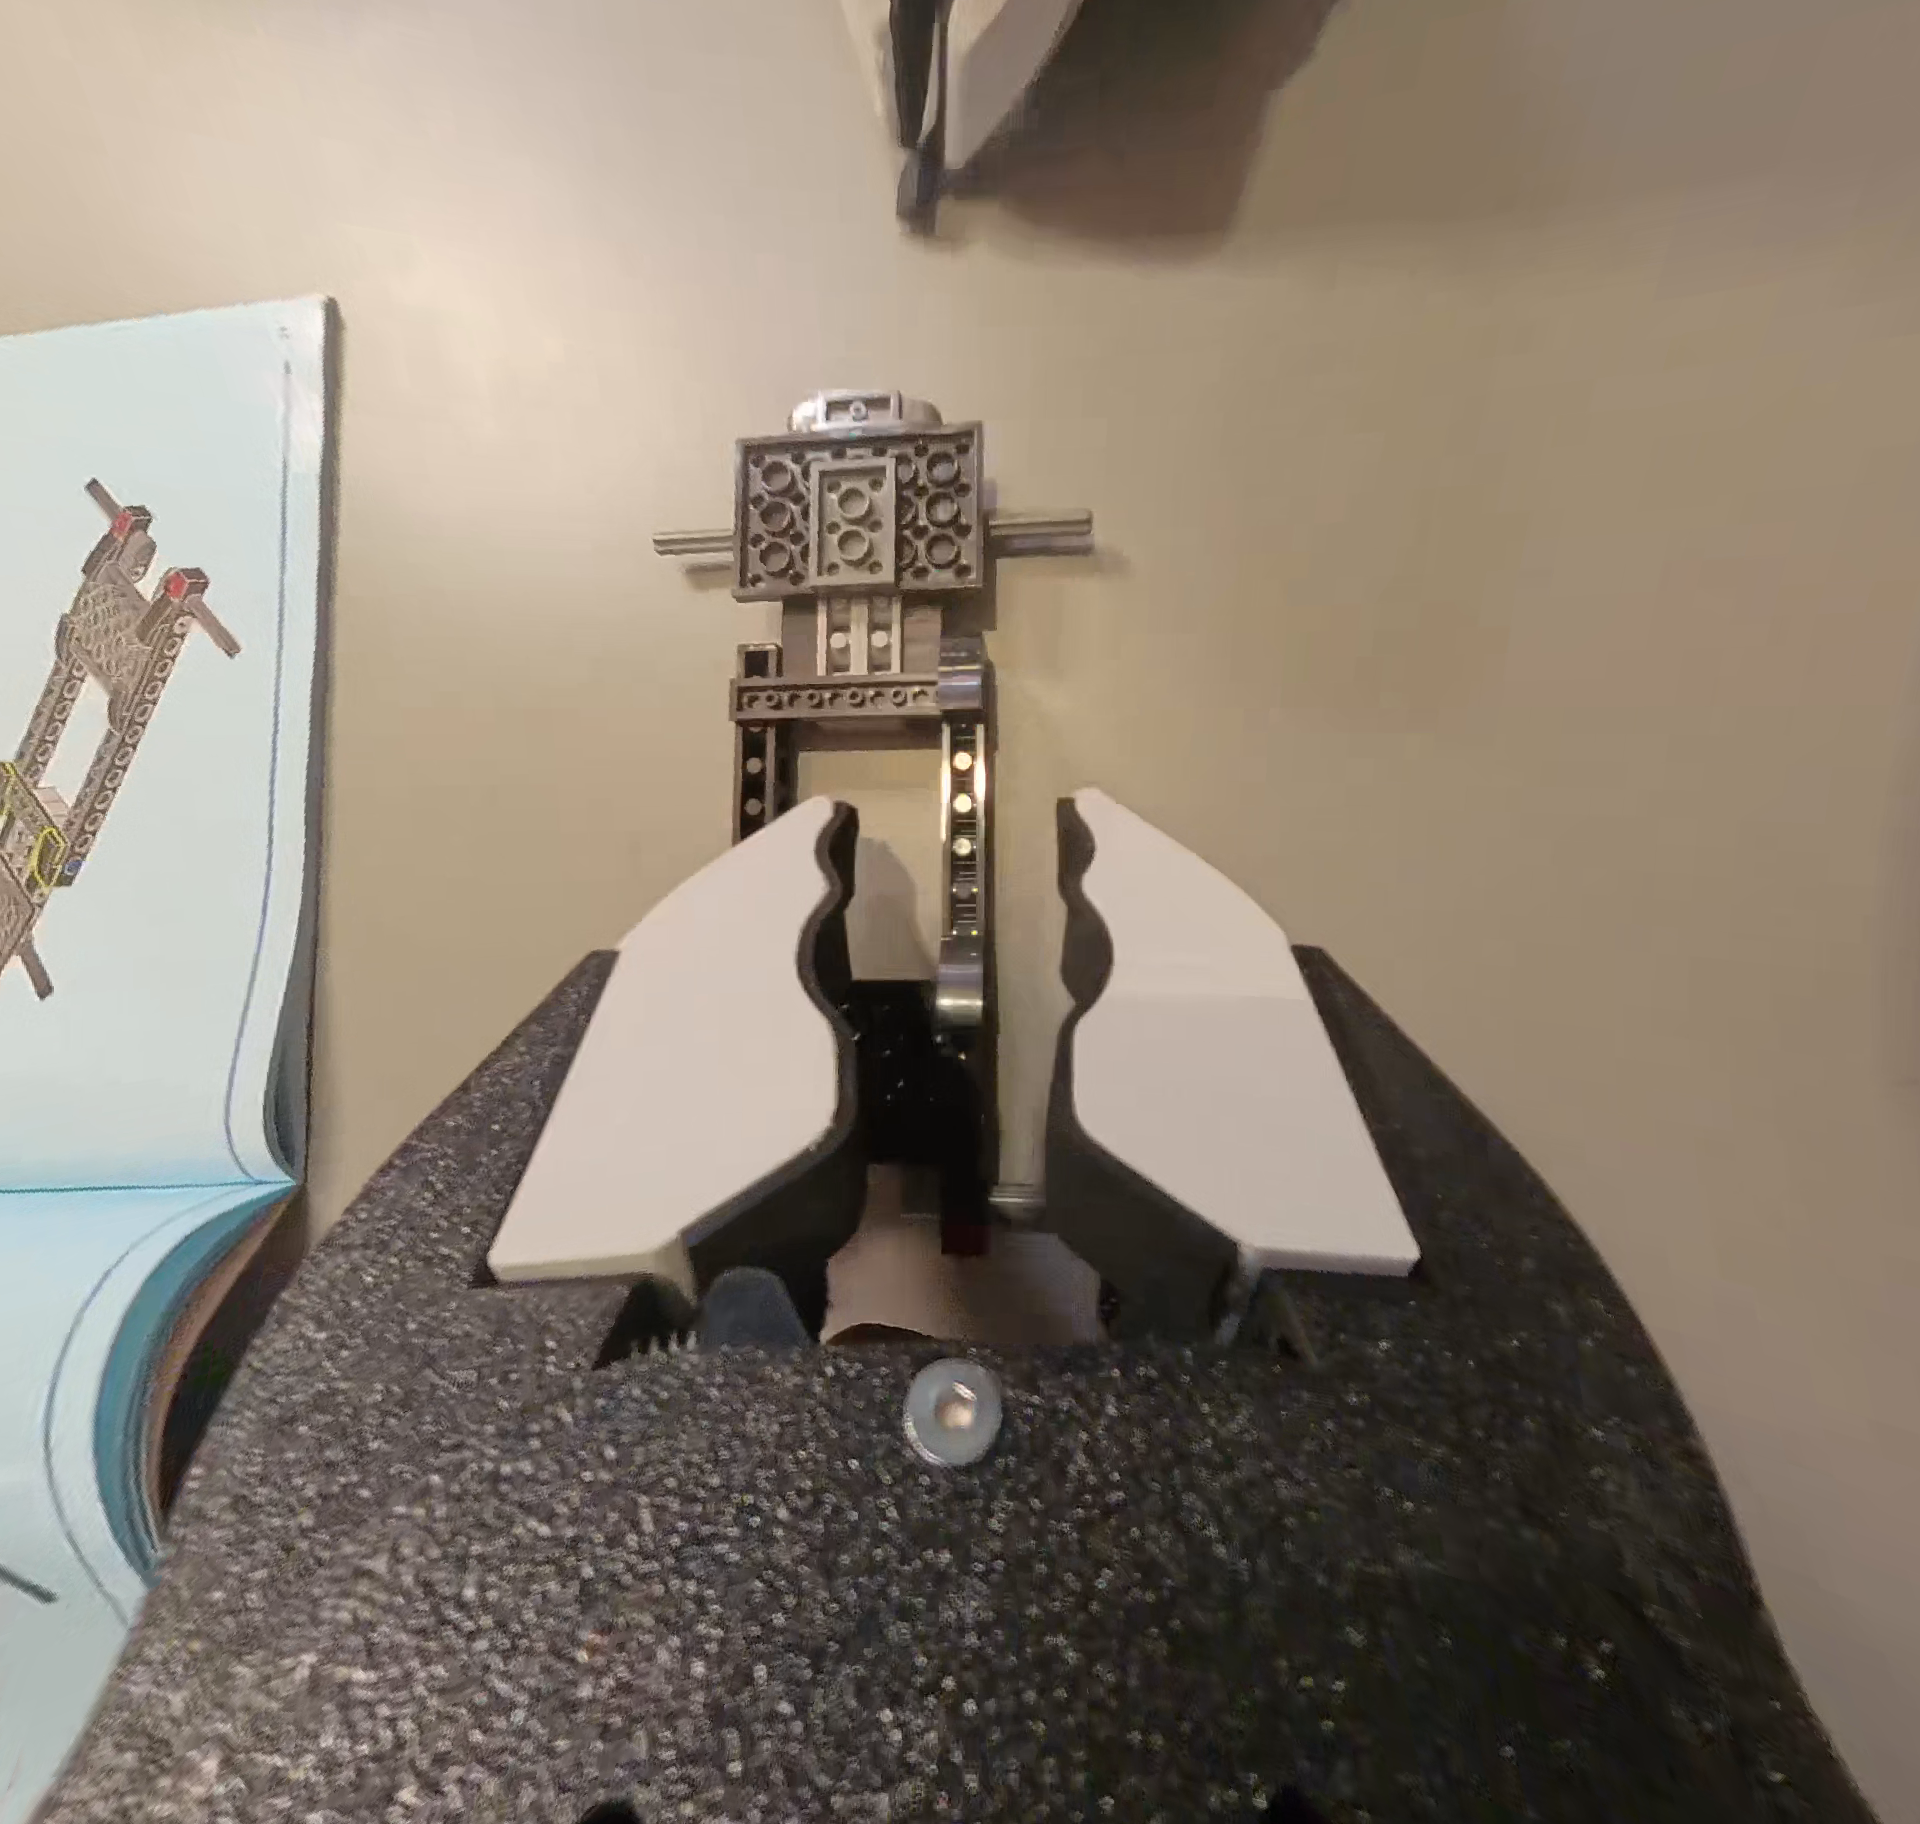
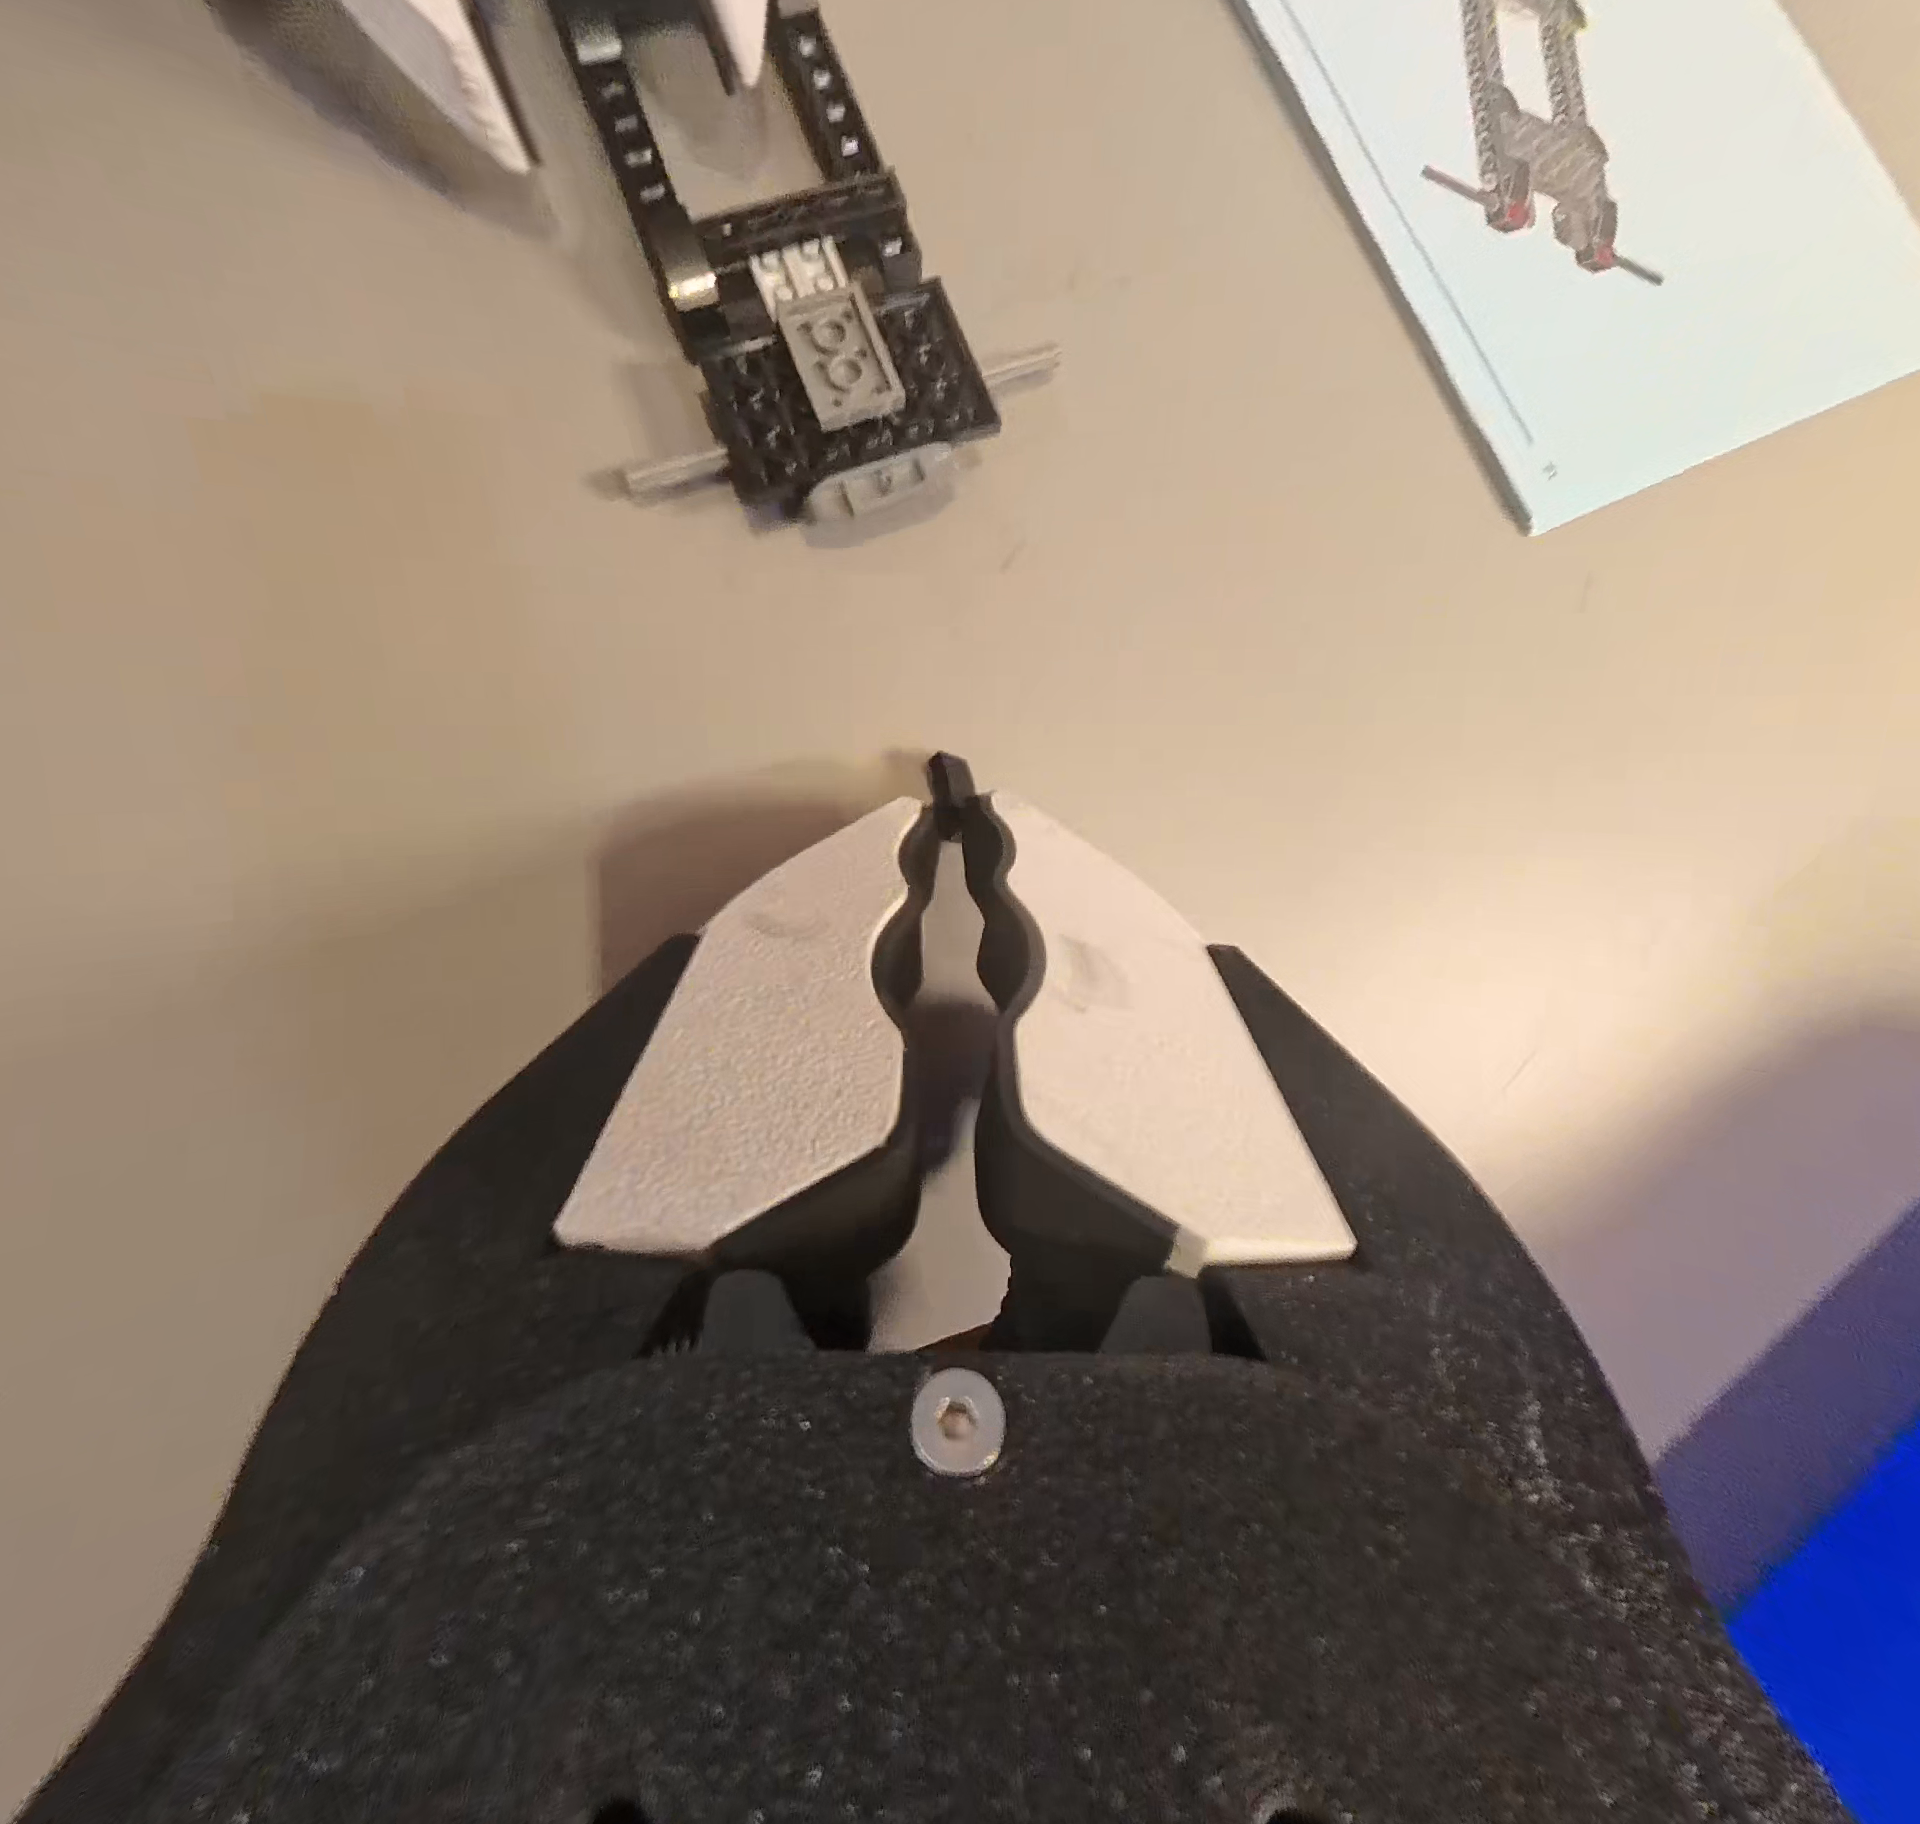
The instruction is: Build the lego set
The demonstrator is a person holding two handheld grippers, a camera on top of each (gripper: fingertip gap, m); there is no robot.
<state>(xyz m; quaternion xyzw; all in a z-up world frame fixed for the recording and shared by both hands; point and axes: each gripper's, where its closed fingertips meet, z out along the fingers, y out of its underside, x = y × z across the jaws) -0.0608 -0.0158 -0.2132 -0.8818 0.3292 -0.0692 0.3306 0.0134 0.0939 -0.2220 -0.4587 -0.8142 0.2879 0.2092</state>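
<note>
Right gripper [image 2: 951,813] jaws pinch a small black peg [image 2: 948,777], light and stiff; left gripper [image 1: 956,818] jaws stand apart astride the brick model's [image 1: 860,569] black beam [image 1: 964,818], untouched.

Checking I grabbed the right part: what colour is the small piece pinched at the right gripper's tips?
Black. The small piece shows best in the right wrist view.
</note>
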